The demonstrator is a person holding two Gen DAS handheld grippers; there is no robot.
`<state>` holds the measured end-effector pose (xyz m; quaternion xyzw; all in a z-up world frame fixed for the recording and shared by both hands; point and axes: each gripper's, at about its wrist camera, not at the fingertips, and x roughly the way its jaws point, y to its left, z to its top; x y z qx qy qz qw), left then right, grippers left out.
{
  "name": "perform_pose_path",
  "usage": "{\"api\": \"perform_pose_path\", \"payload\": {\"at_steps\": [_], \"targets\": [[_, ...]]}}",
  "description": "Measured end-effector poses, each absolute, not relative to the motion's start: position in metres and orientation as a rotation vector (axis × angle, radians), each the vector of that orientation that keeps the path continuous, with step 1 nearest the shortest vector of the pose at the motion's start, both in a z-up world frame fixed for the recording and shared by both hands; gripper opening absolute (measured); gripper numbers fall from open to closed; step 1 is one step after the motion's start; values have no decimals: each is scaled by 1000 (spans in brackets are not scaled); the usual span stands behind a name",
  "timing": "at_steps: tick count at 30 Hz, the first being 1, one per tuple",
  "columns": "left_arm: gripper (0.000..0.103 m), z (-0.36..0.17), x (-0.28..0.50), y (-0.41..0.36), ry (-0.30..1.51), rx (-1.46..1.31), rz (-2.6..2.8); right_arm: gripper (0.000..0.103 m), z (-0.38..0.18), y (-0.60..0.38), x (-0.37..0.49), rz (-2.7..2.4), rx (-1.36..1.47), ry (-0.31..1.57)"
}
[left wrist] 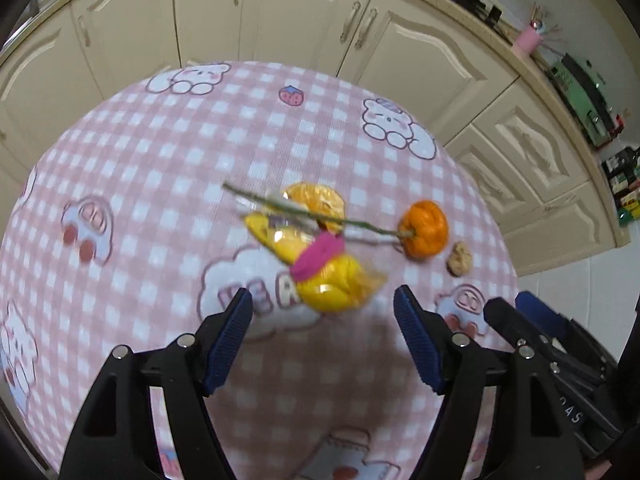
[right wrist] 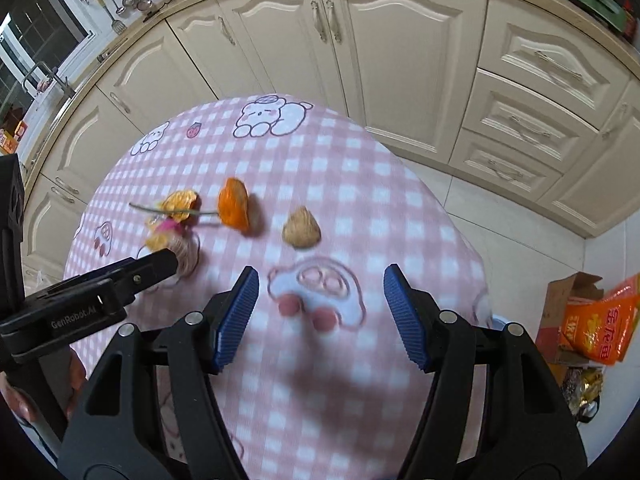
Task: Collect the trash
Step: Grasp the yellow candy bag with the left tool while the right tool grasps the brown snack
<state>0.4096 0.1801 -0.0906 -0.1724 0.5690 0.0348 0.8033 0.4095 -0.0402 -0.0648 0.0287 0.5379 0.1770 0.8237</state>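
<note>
1. Your left gripper (left wrist: 323, 306) hangs over the surface (left wrist: 160, 168) with its fingers (left wrist: 232, 336) apart and nothing between them; the yellow wrapper (left wrist: 328, 280) with its pink band lies just ahead of the tips.
2. Your right gripper (right wrist: 321, 292) is also spread and empty, above bare cloth, with the walnut shell (right wrist: 302, 228) a little beyond it.
3. Further out lie the orange peel (left wrist: 320, 200), a thin stalk (left wrist: 280, 208) across it, and the small orange fruit (left wrist: 425, 229).
4. Risks: the crinkly wrapper could slip or spring out of a shallow pinch; the stalk overlaps the pile, so lifting one piece may drag or scatter others; the two grippers are close and could collide.
</note>
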Motion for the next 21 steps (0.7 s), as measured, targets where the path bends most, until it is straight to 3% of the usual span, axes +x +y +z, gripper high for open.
{"api": "perform_pose_path", "payload": {"at_steps": [1,2,4,6,9,21], "targets": [[48,-94,414,181,1224,-370,67,65,-67,-37,414,373,56,1147],[39,-97,415,182,1236,-370,62,63,-69,-35,418,371,50,1148],[39,-101,417,182,1241,-362,48,57,-73,-28,425,364,33,1152],[39,-99,414,184,1241,-363,37,38,-80,-20,433,362,21,1169],[38,-95,407,196,1247,-406,1,27,-87,-8,438,366,-5,1176],[38,-82,337,238,1239,-458,9,25,-77,-27,410,372,64,1180]]}}
